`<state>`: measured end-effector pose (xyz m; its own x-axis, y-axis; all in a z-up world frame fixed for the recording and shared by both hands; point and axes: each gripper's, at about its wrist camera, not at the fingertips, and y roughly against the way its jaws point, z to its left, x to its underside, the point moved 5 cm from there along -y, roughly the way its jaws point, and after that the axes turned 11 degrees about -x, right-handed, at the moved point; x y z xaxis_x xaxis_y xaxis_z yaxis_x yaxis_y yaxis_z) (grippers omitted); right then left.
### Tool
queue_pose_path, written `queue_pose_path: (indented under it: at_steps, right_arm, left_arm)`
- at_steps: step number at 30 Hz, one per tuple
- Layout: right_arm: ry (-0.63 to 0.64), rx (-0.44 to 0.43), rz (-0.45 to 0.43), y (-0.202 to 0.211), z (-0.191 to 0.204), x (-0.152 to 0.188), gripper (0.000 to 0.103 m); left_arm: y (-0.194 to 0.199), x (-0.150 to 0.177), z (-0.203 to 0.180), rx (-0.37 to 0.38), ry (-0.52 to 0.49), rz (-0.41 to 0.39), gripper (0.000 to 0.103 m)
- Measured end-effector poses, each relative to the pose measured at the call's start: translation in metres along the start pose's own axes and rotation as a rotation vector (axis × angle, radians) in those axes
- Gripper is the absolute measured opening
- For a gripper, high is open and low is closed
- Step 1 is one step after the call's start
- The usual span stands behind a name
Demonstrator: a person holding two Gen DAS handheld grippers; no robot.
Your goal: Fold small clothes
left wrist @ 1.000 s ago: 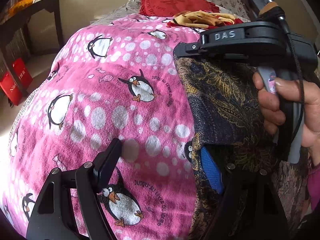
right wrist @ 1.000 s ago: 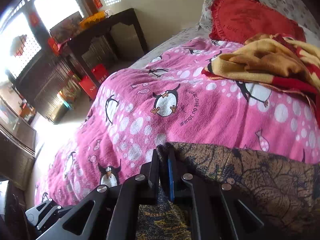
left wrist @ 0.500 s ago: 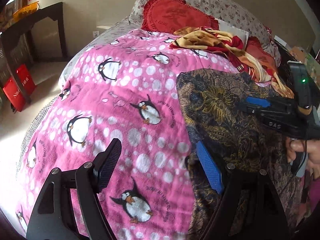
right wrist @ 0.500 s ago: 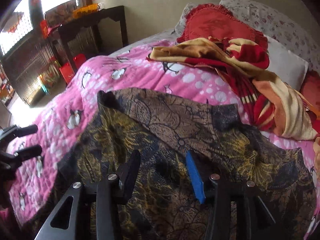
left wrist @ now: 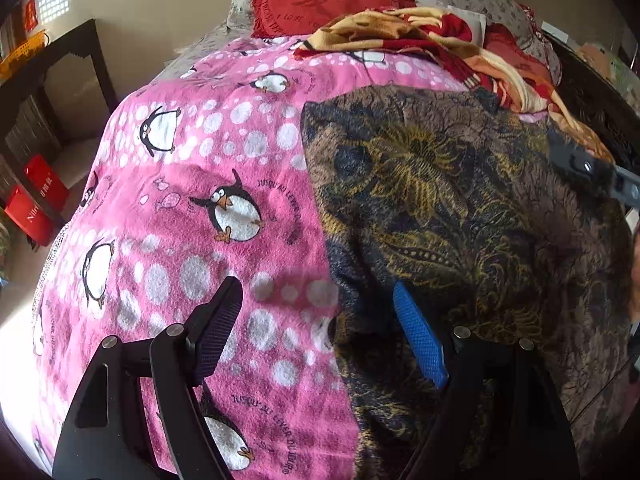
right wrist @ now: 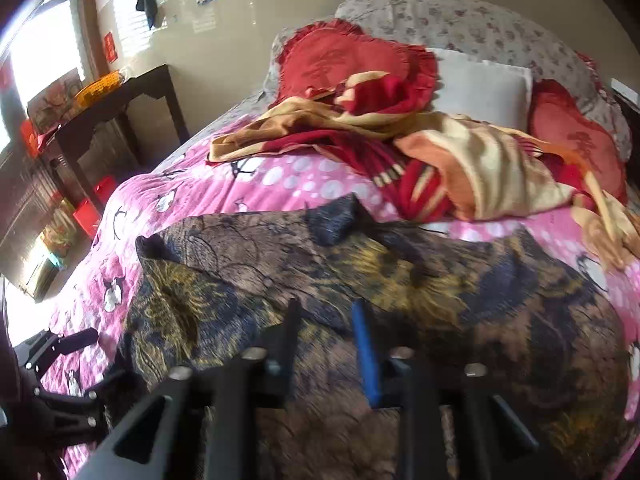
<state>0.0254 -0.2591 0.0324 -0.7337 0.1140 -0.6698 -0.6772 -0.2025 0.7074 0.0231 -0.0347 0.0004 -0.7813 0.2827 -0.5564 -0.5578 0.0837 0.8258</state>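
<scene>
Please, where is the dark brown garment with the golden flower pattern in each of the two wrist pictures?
Left wrist view: the dark brown floral garment fills the right half, on the pink penguin blanket.
Right wrist view: it spreads across the lower middle.
Shared landmark: the red heart-shaped cushion at the bed's head.

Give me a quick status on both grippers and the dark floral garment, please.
Left gripper open, over garment edge. Right gripper opening, nothing clamped. Dark floral garment spread on pink blanket. Red-and-yellow cloth lies behind, clear.
</scene>
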Motion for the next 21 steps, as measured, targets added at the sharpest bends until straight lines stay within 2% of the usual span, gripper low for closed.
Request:
queue_pose_path:
  at_steps: [1,4,7,8,10,11,12,13,14,17,20,21]
  right_arm:
    - [-0.014,0.023,-0.029,0.016,-0.009,0.008,0.069]
    - [-0.061,0.151,-0.082,0.066,-0.050,0.036,0.069]
    - [-0.166,0.333,-0.111,0.105,-0.107,0.063,0.070]
    - [-0.207,0.358,-0.104,0.112,-0.125,0.069,0.070]
    - [-0.280,0.343,-0.072,0.114,-0.155,0.079,0.069]
    - [-0.308,0.315,-0.054,0.110,-0.164,0.084,0.056]
    - [-0.319,0.278,-0.042,0.108,-0.168,0.085,0.038]
    - [-0.319,0.242,-0.032,0.106,-0.167,0.085,0.006]
    - [-0.301,0.233,-0.044,0.109,-0.164,0.082,0.006]
    - [-0.220,0.288,-0.115,0.122,-0.155,0.071,0.006]
    - [-0.232,0.360,-0.079,0.107,-0.167,0.073,0.006]
    - [-0.239,0.361,-0.060,0.097,-0.170,0.076,0.006]
  left_arm:
    - [0.006,-0.005,-0.001,0.003,0.004,-0.018,0.079]
    - [0.022,-0.018,-0.010,0.002,-0.009,-0.073,0.079]
    - [0.025,-0.030,-0.024,0.006,-0.031,-0.095,0.079]
    - [0.023,-0.032,-0.030,0.007,-0.039,-0.091,0.079]
    - [0.019,-0.038,-0.041,0.013,-0.044,-0.091,0.079]
    - [0.015,-0.039,-0.045,0.006,-0.046,-0.086,0.079]
    - [0.010,-0.040,-0.049,0.000,-0.051,-0.074,0.079]
    - [0.006,-0.041,-0.052,0.001,-0.056,-0.065,0.079]
    - [0.003,-0.040,-0.054,-0.002,-0.059,-0.060,0.079]
    - [-0.015,-0.035,-0.056,-0.038,-0.068,-0.023,0.079]
    - [-0.033,-0.027,-0.059,-0.048,-0.073,0.027,0.079]
    - [-0.035,-0.024,-0.059,-0.046,-0.070,0.030,0.079]
